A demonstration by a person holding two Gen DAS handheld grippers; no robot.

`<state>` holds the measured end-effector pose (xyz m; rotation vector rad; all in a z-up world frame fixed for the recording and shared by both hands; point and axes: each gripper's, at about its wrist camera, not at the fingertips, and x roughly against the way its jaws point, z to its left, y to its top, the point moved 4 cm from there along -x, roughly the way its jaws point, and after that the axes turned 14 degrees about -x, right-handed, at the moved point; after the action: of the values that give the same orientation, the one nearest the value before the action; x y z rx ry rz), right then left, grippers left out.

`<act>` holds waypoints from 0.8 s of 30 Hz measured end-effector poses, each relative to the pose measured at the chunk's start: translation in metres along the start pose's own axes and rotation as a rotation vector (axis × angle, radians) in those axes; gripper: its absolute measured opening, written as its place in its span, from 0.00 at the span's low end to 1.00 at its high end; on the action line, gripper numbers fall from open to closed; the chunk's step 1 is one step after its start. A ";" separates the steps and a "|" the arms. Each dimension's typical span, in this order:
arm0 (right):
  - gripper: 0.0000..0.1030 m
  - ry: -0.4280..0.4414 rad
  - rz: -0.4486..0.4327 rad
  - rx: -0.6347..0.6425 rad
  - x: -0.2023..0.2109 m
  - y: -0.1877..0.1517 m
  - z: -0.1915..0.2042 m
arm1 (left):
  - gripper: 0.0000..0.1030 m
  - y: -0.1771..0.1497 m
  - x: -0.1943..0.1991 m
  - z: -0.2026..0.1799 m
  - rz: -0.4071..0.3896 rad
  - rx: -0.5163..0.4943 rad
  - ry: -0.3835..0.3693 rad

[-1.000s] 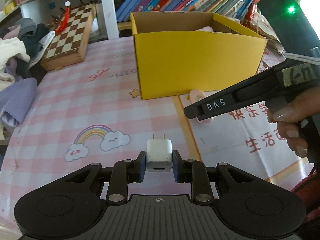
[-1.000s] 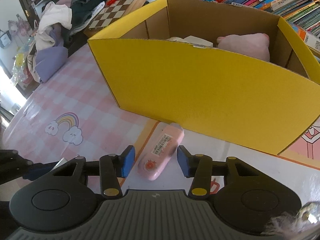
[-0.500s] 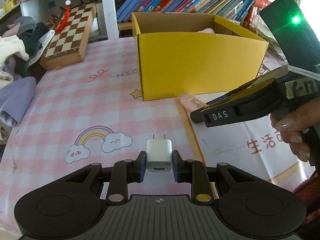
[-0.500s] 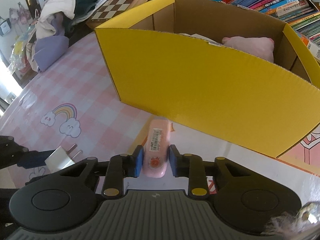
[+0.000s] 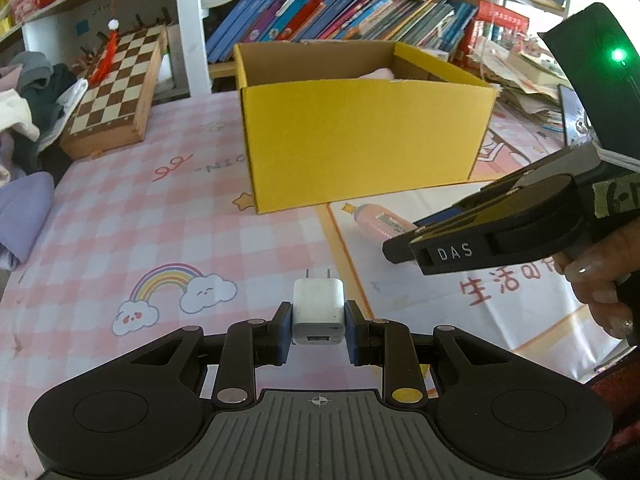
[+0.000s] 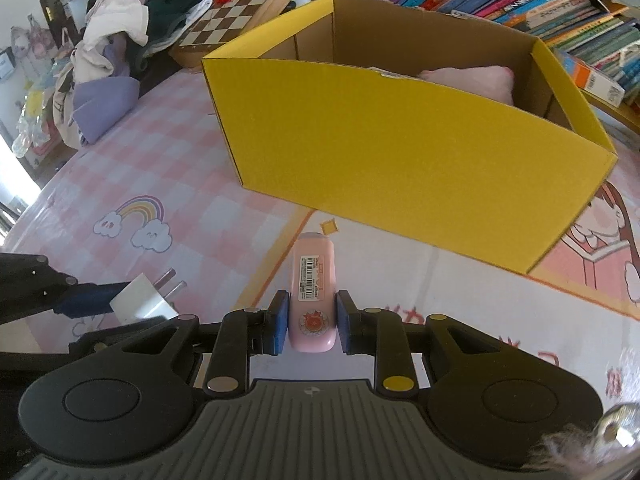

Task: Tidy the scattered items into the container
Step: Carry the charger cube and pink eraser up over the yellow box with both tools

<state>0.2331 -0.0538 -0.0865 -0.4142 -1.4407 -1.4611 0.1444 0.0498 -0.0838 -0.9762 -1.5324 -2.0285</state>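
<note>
So the tabletop (image 5: 120,220) is covered in a pink checkered cloth with a rainbow-and-clouds print (image 5: 172,296) on it. Behind its far edge there's a shelf crammed with books (image 5: 320,12), and a pile of clothes (image 6: 120,40) sits off the far left corner. A wooden chessboard (image 5: 116,92) lies tilted near that far left edge too.

The yellow cardboard box (image 5: 360,148) stands open toward the far middle of the tabletop, and you can see something soft and pink (image 6: 472,80) already lying inside it against the back right wall.

Right gripper (image 6: 312,326) is clenched around the base of a pink tube (image 6: 314,280) with a barcode label, just in front of the box's near wall, the tube pointing out toward the box. From the left wrist view its tip (image 5: 372,216) pokes out past the gripper body, close to the box's bottom edge but not touching it.

Left gripper (image 5: 318,330) has its blue pads squeezed onto a little white charger plug (image 5: 319,312), prongs facing forward, over the near middle of the tabletop beside the rainbow. Both items look lifted off the cloth, though I can't say for sure with the tube.
</note>
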 end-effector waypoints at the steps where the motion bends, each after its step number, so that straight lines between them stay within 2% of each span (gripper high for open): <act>1: 0.23 -0.002 -0.002 -0.004 0.003 -0.002 0.000 | 0.24 0.000 0.002 -0.001 -0.006 -0.003 0.000; 12: 0.23 -0.016 -0.062 -0.054 0.043 -0.015 -0.008 | 0.24 0.011 0.023 -0.004 -0.094 -0.037 -0.003; 24: 0.23 -0.015 -0.131 -0.073 0.082 -0.008 -0.011 | 0.24 0.035 0.049 0.003 -0.211 -0.070 0.006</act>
<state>0.1947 -0.0980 -0.0272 -0.3822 -1.4521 -1.6227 0.1366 0.0464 -0.0241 -0.8638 -1.6314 -2.2402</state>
